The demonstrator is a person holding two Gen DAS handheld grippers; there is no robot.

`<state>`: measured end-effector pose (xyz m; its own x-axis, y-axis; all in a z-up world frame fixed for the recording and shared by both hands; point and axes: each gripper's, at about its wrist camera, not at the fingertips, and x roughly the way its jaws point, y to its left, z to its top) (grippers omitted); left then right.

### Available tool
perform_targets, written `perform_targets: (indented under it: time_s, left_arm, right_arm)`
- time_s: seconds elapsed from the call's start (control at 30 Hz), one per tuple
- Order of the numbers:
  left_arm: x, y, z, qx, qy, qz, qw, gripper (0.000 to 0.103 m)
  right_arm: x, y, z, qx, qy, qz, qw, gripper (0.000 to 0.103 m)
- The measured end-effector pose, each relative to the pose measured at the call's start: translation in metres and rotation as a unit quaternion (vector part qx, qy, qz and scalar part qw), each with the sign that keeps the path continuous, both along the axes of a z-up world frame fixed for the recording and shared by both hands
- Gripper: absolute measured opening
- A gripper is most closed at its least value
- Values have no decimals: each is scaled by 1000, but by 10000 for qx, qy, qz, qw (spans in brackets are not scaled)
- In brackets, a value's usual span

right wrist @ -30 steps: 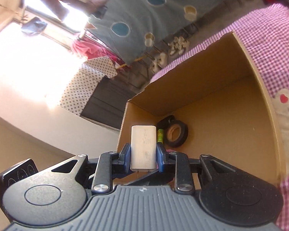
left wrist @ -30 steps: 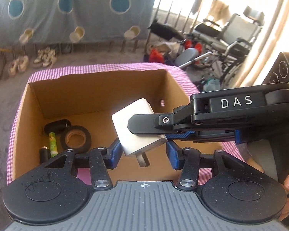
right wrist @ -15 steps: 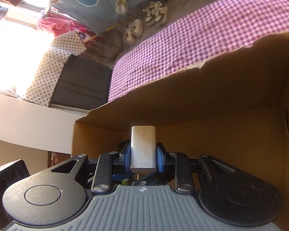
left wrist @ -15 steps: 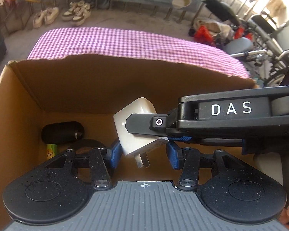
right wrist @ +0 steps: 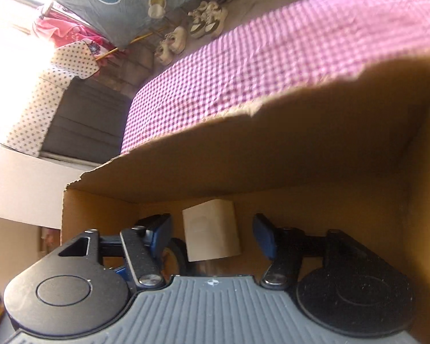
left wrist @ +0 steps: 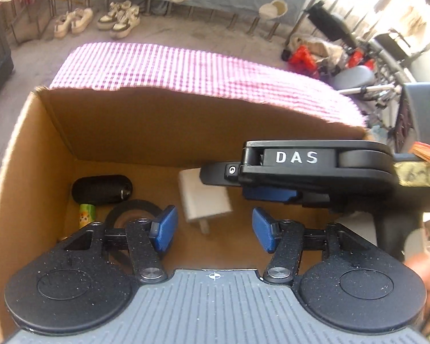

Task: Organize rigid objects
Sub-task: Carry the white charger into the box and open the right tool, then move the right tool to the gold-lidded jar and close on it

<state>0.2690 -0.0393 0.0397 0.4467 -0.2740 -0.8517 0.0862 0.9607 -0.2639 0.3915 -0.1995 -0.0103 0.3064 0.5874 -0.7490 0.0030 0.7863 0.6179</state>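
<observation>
Both hand-held grippers' jaws are opening, right and left pinching nothing; charger drops into box, joining tape.

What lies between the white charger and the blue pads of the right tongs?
Nothing: in the right wrist view the charger sits between the opening right tongs with bare gaps on both sides, inside the box.

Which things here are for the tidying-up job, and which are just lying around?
For the job: white plug adapter, cardboard box, black tape roll, black cylinder, green tube.

Just lying about: shoes, checked cloth, wheelchair.
</observation>
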Motion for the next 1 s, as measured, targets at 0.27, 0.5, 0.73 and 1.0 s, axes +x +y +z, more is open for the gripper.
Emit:
perform_targets:
  time_s: [0.27, 0.5, 0.73, 1.0]
  left_arm:
    - [-78, 11, 47, -349, -748, -439, 9956, 79]
    - [-166, 26, 54, -414, -1249, -915, 9871, 94]
    - [-232, 39, 17, -222, -1411, -1109, 9835, 95]
    - [-242, 29, -34, 456, -1589, -1202, 9789, 91]
  right_arm:
    - [-74, -38, 66, 393, -786, -311, 9956, 65]
    - [-192, -82, 97, 1001, -1522, -448, 9823, 65]
    - [-270, -70, 56, 1327, -1360, -495, 9805, 65]
    - [-282, -17, 19, 696, -1528, -225, 9856, 59]
